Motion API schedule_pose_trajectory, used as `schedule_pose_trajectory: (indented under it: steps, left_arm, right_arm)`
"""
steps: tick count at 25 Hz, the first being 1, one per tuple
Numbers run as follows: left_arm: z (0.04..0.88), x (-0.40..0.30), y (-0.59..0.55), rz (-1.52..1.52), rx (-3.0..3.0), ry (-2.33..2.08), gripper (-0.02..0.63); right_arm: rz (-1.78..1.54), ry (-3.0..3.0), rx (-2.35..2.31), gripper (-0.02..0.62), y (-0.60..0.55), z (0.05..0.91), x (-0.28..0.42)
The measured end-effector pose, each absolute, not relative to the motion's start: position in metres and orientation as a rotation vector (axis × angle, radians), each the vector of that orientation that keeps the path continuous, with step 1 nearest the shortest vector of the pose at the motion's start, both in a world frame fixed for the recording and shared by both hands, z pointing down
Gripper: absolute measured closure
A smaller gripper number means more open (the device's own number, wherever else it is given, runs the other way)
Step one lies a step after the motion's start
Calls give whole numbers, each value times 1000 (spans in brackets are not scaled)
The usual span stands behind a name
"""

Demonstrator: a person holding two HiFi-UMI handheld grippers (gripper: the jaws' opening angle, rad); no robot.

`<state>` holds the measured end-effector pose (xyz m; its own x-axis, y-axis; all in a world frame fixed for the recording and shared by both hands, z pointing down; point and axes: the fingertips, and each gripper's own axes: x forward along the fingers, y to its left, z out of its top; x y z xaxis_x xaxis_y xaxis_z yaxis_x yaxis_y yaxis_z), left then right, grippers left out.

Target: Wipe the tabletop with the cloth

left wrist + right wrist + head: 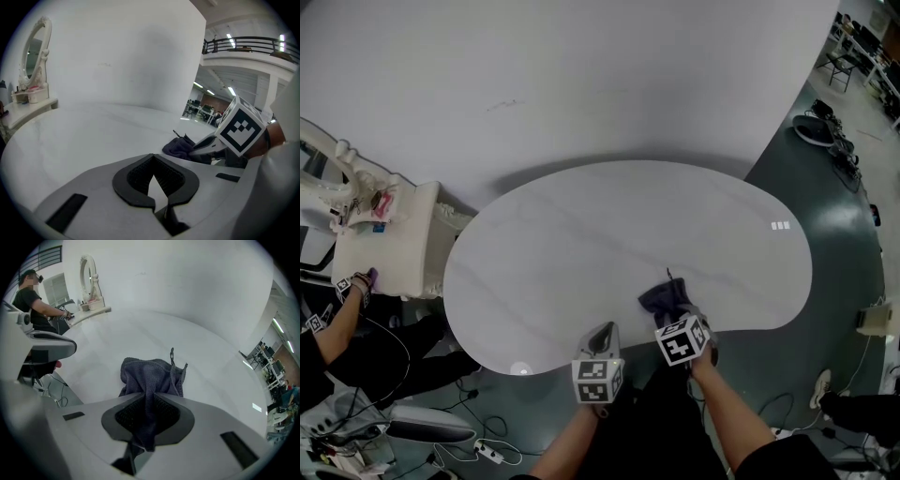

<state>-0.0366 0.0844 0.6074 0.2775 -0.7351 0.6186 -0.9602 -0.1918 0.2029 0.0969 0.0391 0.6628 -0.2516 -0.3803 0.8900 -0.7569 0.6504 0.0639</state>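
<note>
A dark grey-blue cloth (665,298) lies bunched on the near edge of the white, kidney-shaped tabletop (609,225). My right gripper (673,317) is shut on the cloth's near end. In the right gripper view a fold of the cloth (150,371) runs down between the jaws of the right gripper (149,397), and the rest is heaped on the table (197,357). My left gripper (603,333) hovers at the table's front edge, left of the cloth, shut and holding nothing. The left gripper view shows the left gripper (153,158) pointing over the table (84,131), with the cloth (180,146) and the right gripper (206,145) to its right.
A white vanity dresser (389,234) with a mirror (33,51) stands against the table's left end. A person (347,319) works there, beside a chair (47,345). Cables and a power strip (487,453) lie on the green floor. A white curved wall (581,75) rises behind the table.
</note>
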Motion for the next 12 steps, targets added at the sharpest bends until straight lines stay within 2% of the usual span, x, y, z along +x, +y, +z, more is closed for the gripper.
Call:
schedule_pose_trajectory:
  steps: [12]
  left_arm:
    - [611, -97, 120, 577, 2059, -1465, 603]
  right_arm:
    - [460, -1912, 917, 554, 59, 662, 12]
